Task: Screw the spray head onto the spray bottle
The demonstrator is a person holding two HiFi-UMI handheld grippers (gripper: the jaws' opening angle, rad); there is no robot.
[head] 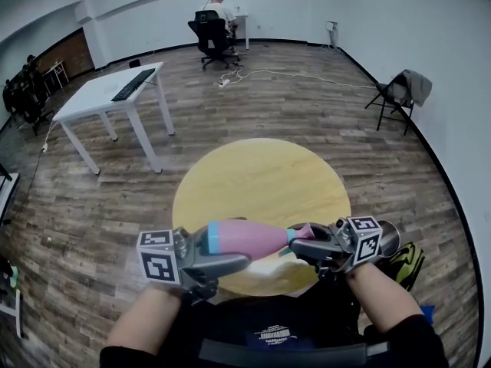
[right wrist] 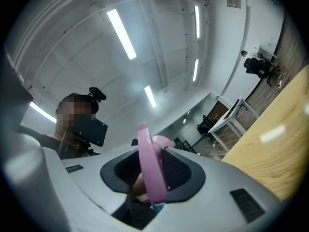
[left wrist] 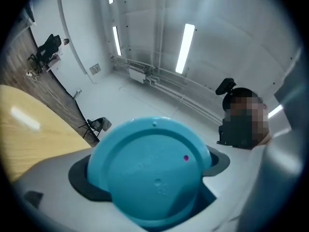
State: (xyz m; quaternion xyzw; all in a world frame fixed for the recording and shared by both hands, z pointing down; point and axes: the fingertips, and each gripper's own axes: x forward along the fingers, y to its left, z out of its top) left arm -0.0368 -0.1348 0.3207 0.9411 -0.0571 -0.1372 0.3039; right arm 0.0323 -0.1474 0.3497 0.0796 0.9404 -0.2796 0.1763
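Forearms (head: 149, 320) reach out low over the near edge of a round yellow table (head: 261, 167), each hand carrying a gripper. From where I stand, the left gripper (head: 222, 255) has its jaws clamped on the blue bottom end of the pink spray bottle (head: 249, 238), which lies level in the air above the table's edge, neck pointing towards the other hand. The right gripper (head: 305, 245) is closed around the pink spray head (head: 301, 232), held right against the bottle's neck; I cannot tell whether the threads have caught. Further back on the wooden floor are a white desk (head: 103, 98) with a keyboard on it, and a folding chair (head: 399, 94) by the wall.
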